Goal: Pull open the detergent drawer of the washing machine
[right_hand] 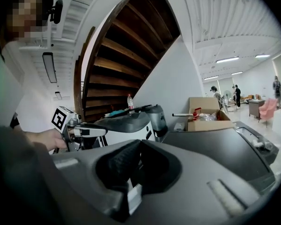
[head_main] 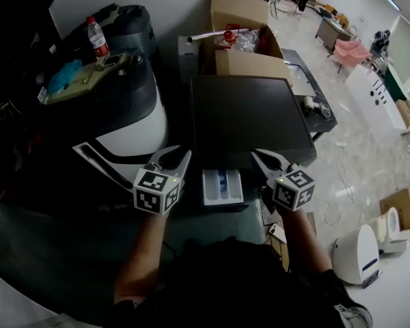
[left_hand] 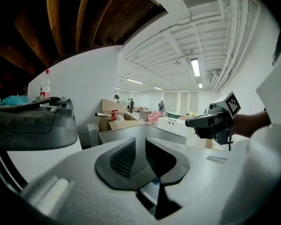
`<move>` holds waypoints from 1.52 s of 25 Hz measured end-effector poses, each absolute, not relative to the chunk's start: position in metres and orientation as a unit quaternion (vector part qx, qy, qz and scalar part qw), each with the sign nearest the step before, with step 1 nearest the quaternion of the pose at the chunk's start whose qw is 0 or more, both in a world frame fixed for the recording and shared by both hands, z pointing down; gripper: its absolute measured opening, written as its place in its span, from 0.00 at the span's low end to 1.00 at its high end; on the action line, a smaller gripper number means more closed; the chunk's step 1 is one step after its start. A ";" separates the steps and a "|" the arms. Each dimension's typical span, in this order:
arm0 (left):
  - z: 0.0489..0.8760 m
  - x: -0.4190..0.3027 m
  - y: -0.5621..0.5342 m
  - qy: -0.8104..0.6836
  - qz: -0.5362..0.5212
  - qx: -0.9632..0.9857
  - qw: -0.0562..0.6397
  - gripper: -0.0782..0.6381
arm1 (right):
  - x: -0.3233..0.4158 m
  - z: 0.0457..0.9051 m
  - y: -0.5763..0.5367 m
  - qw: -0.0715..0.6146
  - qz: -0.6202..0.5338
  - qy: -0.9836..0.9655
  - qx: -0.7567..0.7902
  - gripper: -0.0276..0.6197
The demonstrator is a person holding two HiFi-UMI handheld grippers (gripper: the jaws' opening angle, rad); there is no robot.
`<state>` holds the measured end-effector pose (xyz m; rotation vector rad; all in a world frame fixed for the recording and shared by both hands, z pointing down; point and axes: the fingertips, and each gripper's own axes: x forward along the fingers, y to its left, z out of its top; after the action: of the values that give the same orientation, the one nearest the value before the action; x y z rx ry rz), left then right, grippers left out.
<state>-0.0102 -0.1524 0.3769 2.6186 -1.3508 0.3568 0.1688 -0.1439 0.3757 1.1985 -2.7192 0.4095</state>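
The drawer (head_main: 222,186) juts from the washer's (head_main: 249,118) front. Flanking it, the left hand-held gripper (head_main: 178,157) is slightly spread and the right hand-held gripper (head_main: 266,159) is pressed together, both empty. A careless swing could knock the drawer askew. Boxes (head_main: 242,43) stand behind the washer, clear of it.

Dim near cam, bright bg, fisheye edges vignetted
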 end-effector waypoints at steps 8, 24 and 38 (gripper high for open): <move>0.332 0.033 -0.160 -0.455 0.094 0.883 0.060 0.19 | 0.220 0.313 -0.130 0.037 0.052 -0.917 0.393 0.05; 0.343 0.074 -0.160 -0.471 0.091 0.874 0.071 0.14 | 0.254 0.340 -0.122 0.021 0.067 -0.927 0.369 0.05; 0.344 0.061 -0.166 -0.478 0.085 0.871 0.078 0.14 | 0.245 0.345 -0.131 0.024 0.068 -0.929 0.363 0.05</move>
<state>0.0612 -0.1661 0.3435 2.6079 -1.4312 0.2535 0.2449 -0.1311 0.3448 1.1249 -2.8746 0.2118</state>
